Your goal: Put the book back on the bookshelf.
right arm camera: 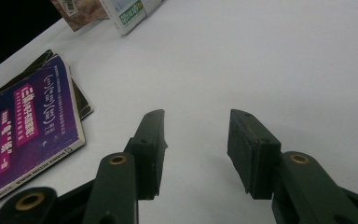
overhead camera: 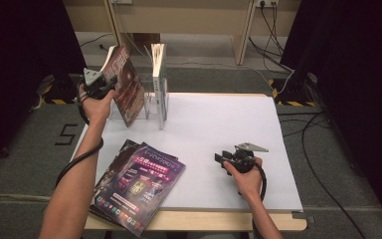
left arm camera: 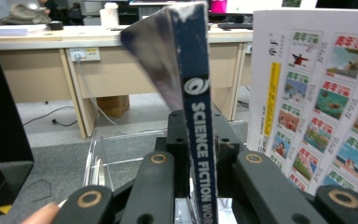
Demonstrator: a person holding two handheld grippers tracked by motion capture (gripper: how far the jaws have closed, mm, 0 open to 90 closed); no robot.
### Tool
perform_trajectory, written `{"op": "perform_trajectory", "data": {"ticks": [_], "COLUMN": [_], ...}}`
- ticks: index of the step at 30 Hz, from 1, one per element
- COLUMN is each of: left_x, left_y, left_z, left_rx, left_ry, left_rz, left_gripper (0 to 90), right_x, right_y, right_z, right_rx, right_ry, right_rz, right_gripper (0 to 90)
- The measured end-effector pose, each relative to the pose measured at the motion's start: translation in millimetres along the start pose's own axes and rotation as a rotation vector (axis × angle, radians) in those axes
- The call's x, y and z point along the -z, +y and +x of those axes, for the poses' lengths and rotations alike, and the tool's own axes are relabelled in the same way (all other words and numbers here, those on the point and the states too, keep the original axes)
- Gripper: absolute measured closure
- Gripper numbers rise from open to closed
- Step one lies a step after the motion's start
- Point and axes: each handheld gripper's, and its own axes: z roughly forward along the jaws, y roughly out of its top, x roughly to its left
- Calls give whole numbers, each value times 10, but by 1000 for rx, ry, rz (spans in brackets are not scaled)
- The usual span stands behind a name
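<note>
White table top (overhead camera: 219,144): wide bare stretch across centre and right; far edge and right edge free. Near-left corner taken by a fanned stack of glossy purple-covered magazines (overhead camera: 137,186), which overhangs the near edge. Far-left corner holds a clear acrylic book rack (overhead camera: 151,102) with a white-spined book (overhead camera: 159,89) standing upright in it, just right of the held magazine.

Dark-covered science fiction magazine with a blue spine (left arm camera: 198,116): at the far-left corner, in the left slot of the rack, standing on its bottom edge. Long axis near vertical, top tilted left in the high view; spine faces the left gripper (overhead camera: 98,82), front cover bowing away at the top.

Left gripper: jaws drawn close, one on each side of the spine low down, pads pressed on the magazine; gripped.

Right gripper (right arm camera: 196,140): low over the bare table, near-right, well apart from the stack. Jaws stand wide apart with nothing between them, pointing toward the far-left.
</note>
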Motion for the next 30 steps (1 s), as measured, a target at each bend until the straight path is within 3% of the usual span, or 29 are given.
{"op": "perform_trajectory", "data": {"ticks": [9,18,26,30], "left_x": [10,-29,-135,-233], "left_y": [-31,-26,179,193], "left_z": [-10,-22,-30,-97], "left_rx": [5,62,111,123], "left_ry": [-3,-2,-23,-16], "left_rz": [-16,1,14,89], "left_gripper": [801,747,715,731], "right_x": [-19,-9,-27,-24], "right_y": [-8,-7,-15,-15], "right_z": [7,-9,-17,-25], "right_rx": [7,3,-6,-5], "right_ry": [3,2,7,9], "right_rz": [5,5,18,21], "right_gripper": [568,567,563,562]}}
